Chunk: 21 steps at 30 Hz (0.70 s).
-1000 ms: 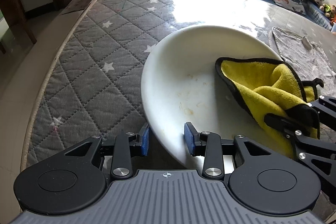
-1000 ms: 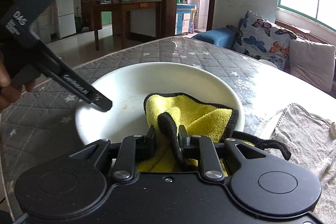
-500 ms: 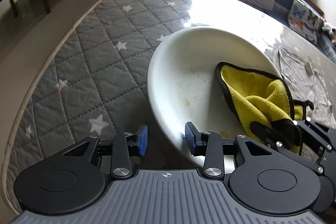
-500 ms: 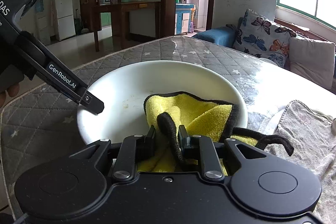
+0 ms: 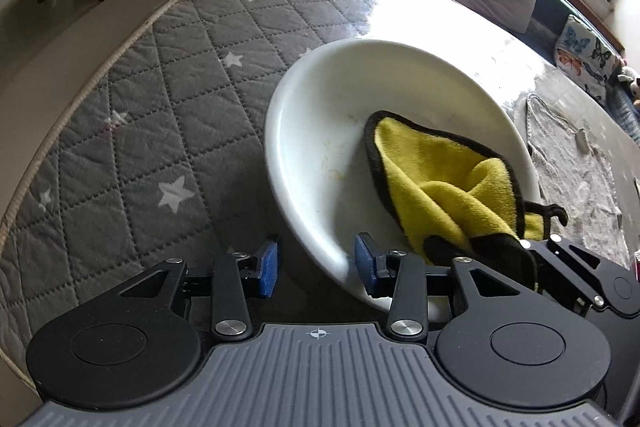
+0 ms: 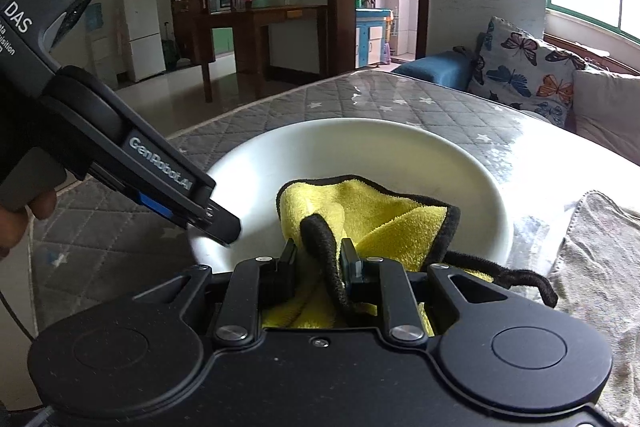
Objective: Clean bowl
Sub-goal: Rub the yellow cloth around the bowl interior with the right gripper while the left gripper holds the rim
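Bowl (image 5: 320, 147) sits on the quilted surface (image 5: 160, 127), faint smears apparently left inside. Right gripper (image 6: 318, 259) fingers clamp the yellow cloth (image 6: 376, 215) in it; left gripper (image 5: 316, 263) fingers are opening, straddling the near rim. Wiping seems unfinished.

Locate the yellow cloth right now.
In both wrist views the yellow cloth lies inside the white bowl on its right side, its near end pinched in the right gripper.
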### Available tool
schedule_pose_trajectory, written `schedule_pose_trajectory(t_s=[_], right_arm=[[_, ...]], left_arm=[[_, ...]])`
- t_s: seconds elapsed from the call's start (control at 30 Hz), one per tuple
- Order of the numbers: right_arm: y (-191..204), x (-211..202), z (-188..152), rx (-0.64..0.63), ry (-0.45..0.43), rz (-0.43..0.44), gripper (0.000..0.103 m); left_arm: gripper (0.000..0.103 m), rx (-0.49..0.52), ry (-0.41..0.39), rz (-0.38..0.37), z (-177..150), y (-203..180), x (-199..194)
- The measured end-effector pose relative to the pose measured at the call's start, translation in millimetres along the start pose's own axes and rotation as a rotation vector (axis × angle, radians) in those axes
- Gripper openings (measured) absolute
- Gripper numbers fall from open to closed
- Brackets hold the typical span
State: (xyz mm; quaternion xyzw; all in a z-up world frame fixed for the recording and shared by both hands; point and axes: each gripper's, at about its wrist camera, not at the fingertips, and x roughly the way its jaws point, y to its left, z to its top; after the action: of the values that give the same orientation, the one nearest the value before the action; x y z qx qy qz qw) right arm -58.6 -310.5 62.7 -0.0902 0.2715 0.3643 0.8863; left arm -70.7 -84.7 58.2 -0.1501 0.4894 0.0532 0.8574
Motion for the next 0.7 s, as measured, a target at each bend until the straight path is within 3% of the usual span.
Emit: schedule_pose_trajectory(t_s=[0.33, 0.7], right_arm=[[7.4, -4.3, 0.5, -0.011, -0.006, 0.022, 0.022], [1.3, -6.7, -1.0, -0.015, 0.000, 0.014, 0.022]], left_arm=[[0.047, -0.023, 0.000, -0.019, -12.0, -9.5, 2.0], [0.034, 0.009, -0.011, -0.037, -10.3, -5.6, 3.7]])
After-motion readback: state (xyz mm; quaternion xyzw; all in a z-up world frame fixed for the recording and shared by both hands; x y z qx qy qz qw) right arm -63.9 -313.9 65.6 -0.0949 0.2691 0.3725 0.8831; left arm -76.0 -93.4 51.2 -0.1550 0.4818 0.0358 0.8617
